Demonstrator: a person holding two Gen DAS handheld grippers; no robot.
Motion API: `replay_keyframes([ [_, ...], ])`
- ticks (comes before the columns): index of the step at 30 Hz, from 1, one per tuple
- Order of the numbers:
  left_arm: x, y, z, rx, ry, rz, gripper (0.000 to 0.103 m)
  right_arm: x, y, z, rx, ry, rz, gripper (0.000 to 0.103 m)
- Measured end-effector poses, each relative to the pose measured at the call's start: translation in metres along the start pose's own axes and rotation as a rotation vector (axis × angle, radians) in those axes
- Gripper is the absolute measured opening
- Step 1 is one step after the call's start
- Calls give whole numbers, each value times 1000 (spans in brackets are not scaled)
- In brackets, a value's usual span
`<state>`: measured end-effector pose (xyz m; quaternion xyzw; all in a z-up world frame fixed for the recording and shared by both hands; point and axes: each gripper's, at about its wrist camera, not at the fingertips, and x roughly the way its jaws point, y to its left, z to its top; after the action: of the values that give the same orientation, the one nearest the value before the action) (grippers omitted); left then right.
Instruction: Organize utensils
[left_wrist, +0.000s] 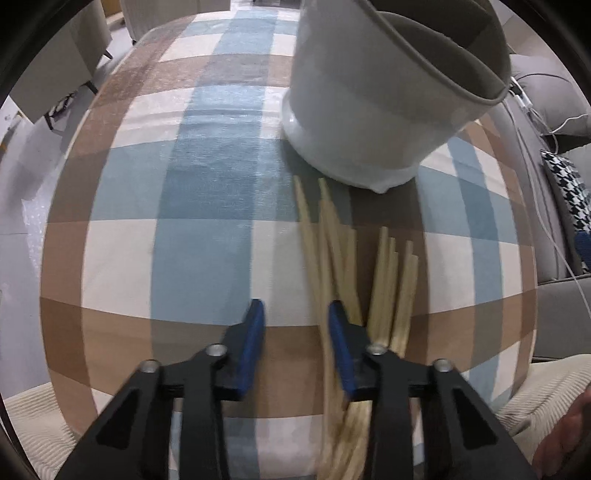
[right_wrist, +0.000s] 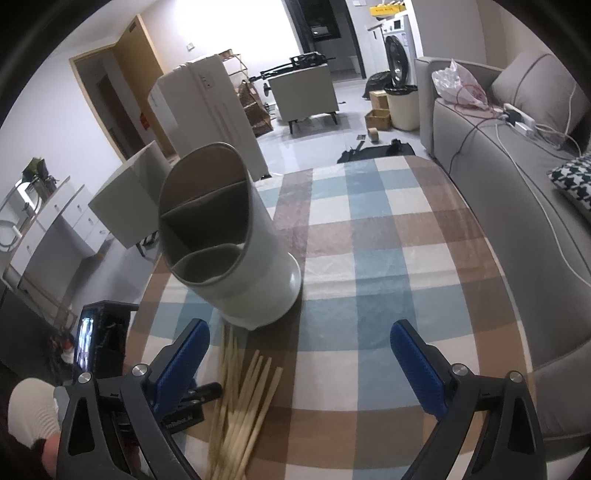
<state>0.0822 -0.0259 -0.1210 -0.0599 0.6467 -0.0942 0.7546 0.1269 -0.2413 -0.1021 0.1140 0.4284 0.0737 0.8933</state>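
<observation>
A bundle of pale wooden chopsticks (left_wrist: 384, 280) lies fanned on the checked tablecloth (left_wrist: 207, 206), tips toward a white utensil holder (left_wrist: 369, 110) with divided compartments, which stands just beyond them. My left gripper (left_wrist: 296, 328) points down at the cloth at the bundle's left edge. Its blue fingers (left_wrist: 255, 332) stand a little apart; one chopstick lies along the inner side of the right finger, and the rest lie outside it. In the right wrist view the right gripper (right_wrist: 299, 354) hangs wide open above the cloth, holding nothing, with the chopsticks (right_wrist: 240, 398) near its left finger and the holder (right_wrist: 251, 258) ahead.
A grey sofa (right_wrist: 498, 221) with cables and a houndstooth cushion (right_wrist: 572, 177) runs along the table's right side. White furniture (right_wrist: 125, 199) stands past the left edge. A black device with a lit screen (right_wrist: 88, 343) and a cream sleeve (right_wrist: 29, 410) are at lower left.
</observation>
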Motion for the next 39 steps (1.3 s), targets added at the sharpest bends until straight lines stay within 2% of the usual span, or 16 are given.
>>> replay_keyframes([
  [2, -3, -4, -2, 13, 0, -9, 13, 1, -1, 0, 10, 8, 1, 99],
  [8, -4, -13, -10, 19, -6, 13, 10, -2, -5, 1, 33, 6, 10, 99],
  [11, -6, -10, -10, -34, -7, -24, 10, -4, -6, 1, 43, 3, 11, 99],
  [15, -10, -24, -14, 38, -16, 30, 9, -6, -7, 2, 50, -1, 12, 99],
  [17, -9, -29, -13, 56, -13, 45, 2, -6, -8, 2, 52, -2, 11, 99],
  [20, -7, -28, -17, 17, -4, -1, 1, -6, -8, 3, 59, 0, 15, 99],
  [26, -12, -15, -21, -8, -18, -35, 1, -4, -8, 3, 59, 7, 14, 99],
  [29, -21, -8, -26, -40, -17, -91, 1, -3, -7, 2, 67, 17, 20, 99],
  [34, -34, 4, -29, -53, -38, -115, 1, -2, -3, -3, 49, 26, 9, 99],
  [36, -40, 23, -22, -82, -53, -127, 1, -2, -2, -5, 51, 27, 11, 99],
  [37, -24, 33, -25, -85, -60, -125, 1, -3, -2, -6, 53, 27, 15, 99],
  [39, -28, 41, -24, -91, -83, -123, 1, -3, -1, -8, 55, 35, 32, 98],
])
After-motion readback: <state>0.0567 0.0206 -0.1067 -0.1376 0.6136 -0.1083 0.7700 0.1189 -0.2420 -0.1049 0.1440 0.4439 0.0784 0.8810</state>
